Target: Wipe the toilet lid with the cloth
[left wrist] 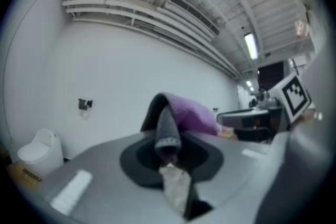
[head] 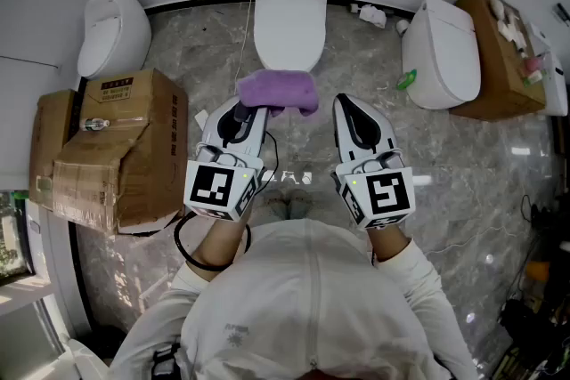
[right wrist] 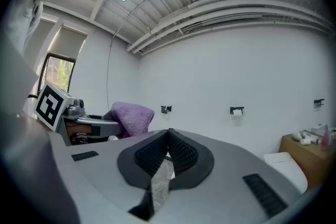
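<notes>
Facing a white ceramic toilet with its lid closed (head: 289, 31), set against the far wall on a grey marble floor (head: 463, 182). All positions below are referenced to this toilet.

Far left of the toilet: a white rounded ceramic fixture (head: 111, 31), against the same wall.

Left of the toilet and nearer the person: a stack of brown cardboard boxes (head: 120, 147), top flaps partly open.

Left tool (head: 242, 109): just in front of the toilet, slightly left of its centreline, pointing level toward it. The left gripper view shows the jaws clamped on a fold of the purple terry cloth (head: 278, 91), and the rest of the cloth bunches beyond the tips. In the head view the cloth overlaps the front edge of the toilet lid. Whether it touches the lid cannot be told.

Right tool (head: 349, 107): just in front of the toilet, slightly right of its centreline, also level. It is near the cloth's right end but apart from it. The jaws are closed together with the ribbed pads meeting, and nothing is between them.

Right of the toilet: a second white toilet (head: 441, 53), turned at an angle, lid down.

Further right of the toilet: a brown box (head: 485, 93) with small items on top, too small to identify.
</notes>
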